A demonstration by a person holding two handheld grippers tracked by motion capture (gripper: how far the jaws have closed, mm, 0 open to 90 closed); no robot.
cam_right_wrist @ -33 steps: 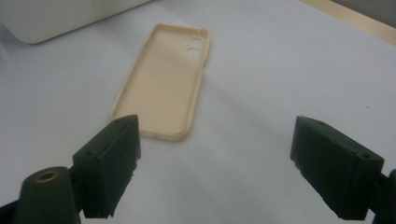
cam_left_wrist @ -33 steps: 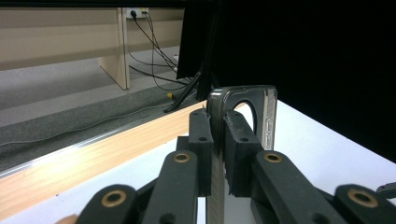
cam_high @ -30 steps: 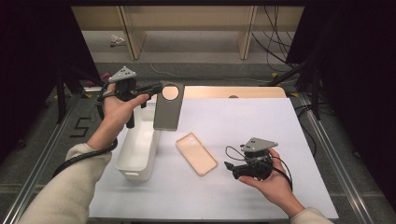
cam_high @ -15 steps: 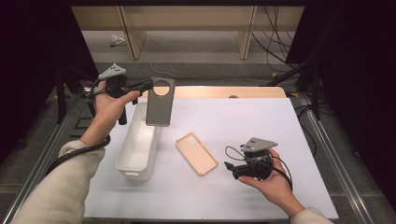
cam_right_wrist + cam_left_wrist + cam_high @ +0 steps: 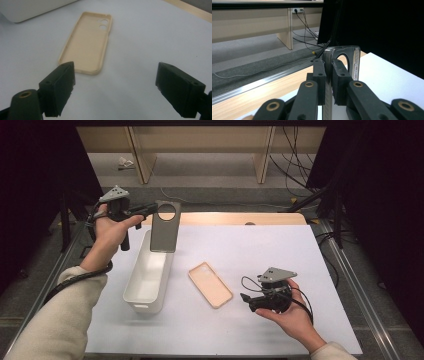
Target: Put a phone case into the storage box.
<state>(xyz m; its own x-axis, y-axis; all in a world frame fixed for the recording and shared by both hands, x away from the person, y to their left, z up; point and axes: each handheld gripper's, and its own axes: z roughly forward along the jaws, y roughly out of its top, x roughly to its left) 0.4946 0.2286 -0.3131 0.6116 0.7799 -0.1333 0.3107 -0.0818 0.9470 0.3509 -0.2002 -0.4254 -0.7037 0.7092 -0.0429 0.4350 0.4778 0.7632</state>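
My left gripper (image 5: 148, 210) is shut on the top edge of a grey phone case (image 5: 165, 227) with a round camera hole. The case hangs upright over the far end of a white bin (image 5: 148, 276). In the left gripper view the case's edge (image 5: 355, 65) is pinched between my left gripper (image 5: 328, 75) pads. A tan phone case (image 5: 210, 284) lies open side up on the white mat, right of the bin. My right gripper (image 5: 246, 299) rests low near the front right, open, pointing at the tan case (image 5: 88, 47). Nothing is between the right gripper (image 5: 113, 86) jaws.
A white mat (image 5: 300, 255) covers the table, with a wooden strip (image 5: 235, 218) along its far edge. Metal rails (image 5: 350, 275) run down both sides. Beyond the table are wooden desk legs and loose cables (image 5: 295, 175) on the floor.
My left gripper has carried the grey case leftward, from the mat beside the bin to above the bin's far end. The right gripper has stayed put.
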